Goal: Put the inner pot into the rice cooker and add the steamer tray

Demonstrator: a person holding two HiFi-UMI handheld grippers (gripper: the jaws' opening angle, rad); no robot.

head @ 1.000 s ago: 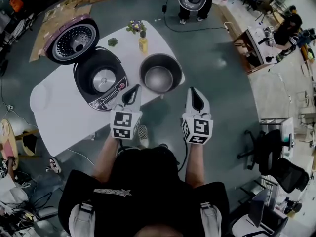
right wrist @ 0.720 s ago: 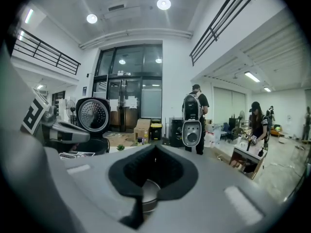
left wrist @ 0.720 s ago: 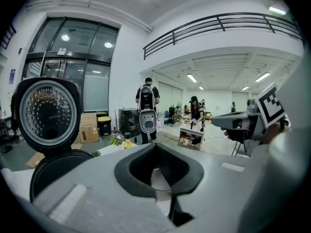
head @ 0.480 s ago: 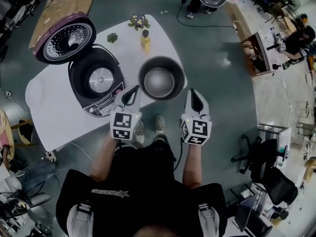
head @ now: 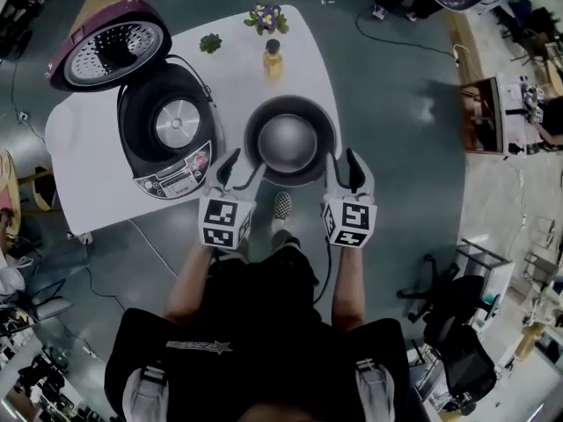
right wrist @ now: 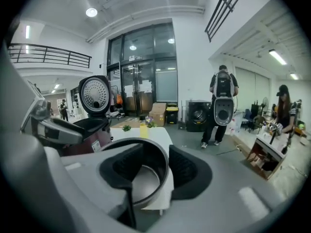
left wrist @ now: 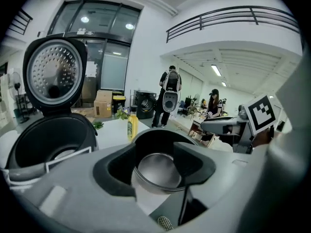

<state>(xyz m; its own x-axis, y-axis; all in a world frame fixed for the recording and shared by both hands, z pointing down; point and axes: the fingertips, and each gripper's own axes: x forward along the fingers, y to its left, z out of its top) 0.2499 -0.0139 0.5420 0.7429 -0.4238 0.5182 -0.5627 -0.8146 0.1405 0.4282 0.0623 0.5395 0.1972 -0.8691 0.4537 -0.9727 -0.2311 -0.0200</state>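
A: Where's the rice cooker (head: 171, 181)?
B: Lid up, just left of the inner pot (head: 289, 141).
A: Grippers?
B: The left gripper (head: 244, 163) is at the pot's near-left rim and the right gripper (head: 340, 158) at its near-right. Both jaws have just been opening, with the rim between them unpressed.

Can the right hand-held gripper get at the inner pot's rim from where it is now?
Probably yes. The right hand-held gripper has just been opening its jaws, and the rim of the inner pot stands between them, with nothing in the way.
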